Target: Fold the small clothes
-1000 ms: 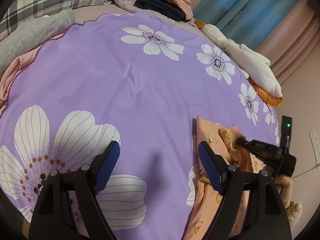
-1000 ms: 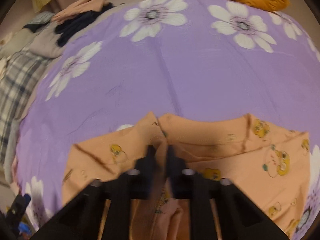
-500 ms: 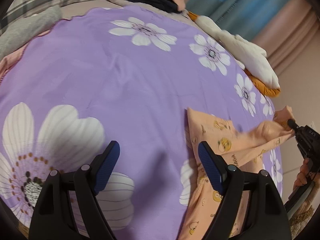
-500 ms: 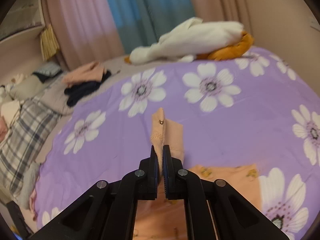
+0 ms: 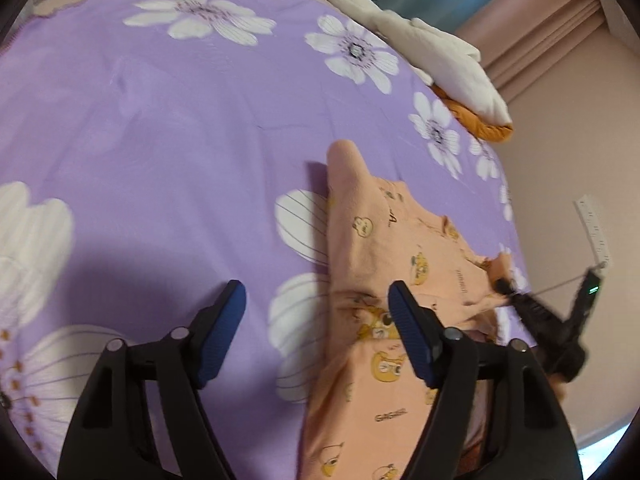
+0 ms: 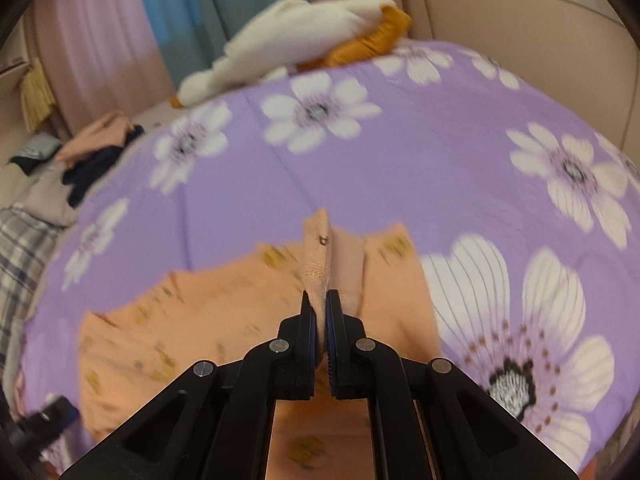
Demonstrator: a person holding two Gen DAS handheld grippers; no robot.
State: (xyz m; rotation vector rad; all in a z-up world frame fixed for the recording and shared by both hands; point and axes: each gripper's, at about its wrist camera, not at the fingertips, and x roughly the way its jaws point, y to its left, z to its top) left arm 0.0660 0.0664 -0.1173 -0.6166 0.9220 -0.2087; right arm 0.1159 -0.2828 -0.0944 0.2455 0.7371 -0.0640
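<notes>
**Right gripper pinches the peach garment; left gripper hangs spread over the sheet**

The right wrist view shows the right gripper [image 6: 320, 306] with its jaws pressed together on a stitched hem of the peach garment [image 6: 224, 304], a narrow fold of cloth standing up between the pads. The left wrist view gives what that one cannot: the same gripper [image 5: 505, 286] from the side, at the garment's far edge, blurred, with the cloth [image 5: 372, 240] drawn toward it in a taut ridge.

The left gripper [image 5: 316, 312] is spread wide and holds nothing; its right finger sits over the garment, its left over bare sheet.

The garment lies near the right-hand edge of the purple flowered sheet [image 5: 160, 120], close to the wall. A broad stretch of sheet lies open to the left and beyond. A white and orange plush toy [image 6: 304, 36] rests along the far edge, curtains [image 6: 192, 12] behind it.

The cloth is soft knit, peach with small yellow cartoon prints; the sheet is smooth, faintly creased.
</notes>
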